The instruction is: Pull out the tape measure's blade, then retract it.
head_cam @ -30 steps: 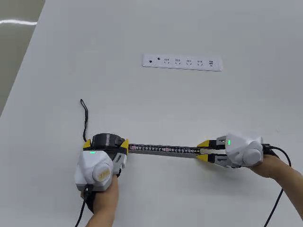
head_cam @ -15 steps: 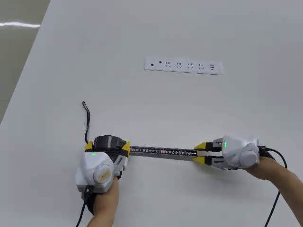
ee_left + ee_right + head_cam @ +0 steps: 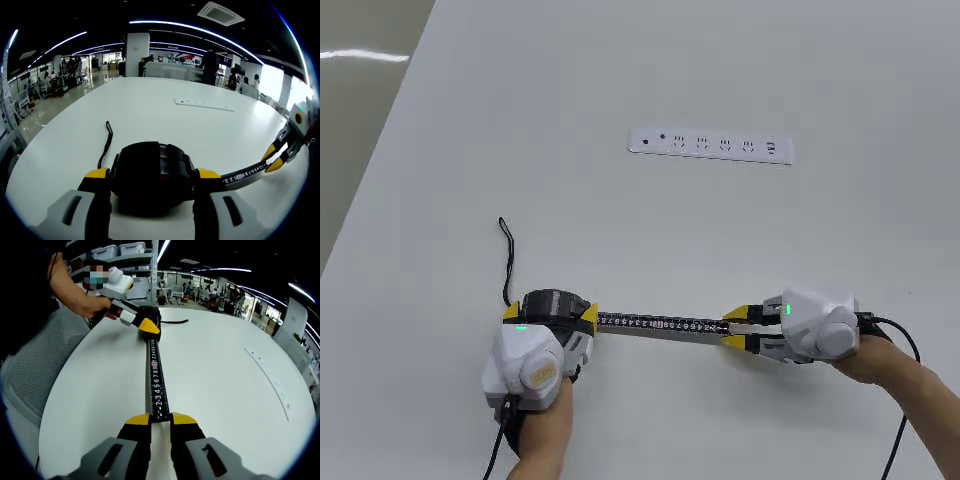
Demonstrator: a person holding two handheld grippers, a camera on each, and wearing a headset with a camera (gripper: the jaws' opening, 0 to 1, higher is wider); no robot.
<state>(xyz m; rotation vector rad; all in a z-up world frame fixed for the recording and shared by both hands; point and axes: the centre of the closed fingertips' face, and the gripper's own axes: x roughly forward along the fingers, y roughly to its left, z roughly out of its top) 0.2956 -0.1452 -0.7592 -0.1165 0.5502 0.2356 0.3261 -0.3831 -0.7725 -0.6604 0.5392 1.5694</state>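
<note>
left tool [image 3: 549, 313] clamped on tape measure case [image 3: 553, 303] | right tool [image 3: 732, 327] pinching blade [image 3: 660, 324] end | blade spans between tools

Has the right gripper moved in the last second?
Yes. Against the power strip, the right gripper moved left, toward the case, shortening the exposed blade.

Open-plan office, ceiling light strips [image 3: 200, 27], distant desks [image 3: 176, 291], shelved bins [image 3: 120, 250]

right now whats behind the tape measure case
A black strap trails on the table behind the case; where it joins is hidden by the case.
</note>
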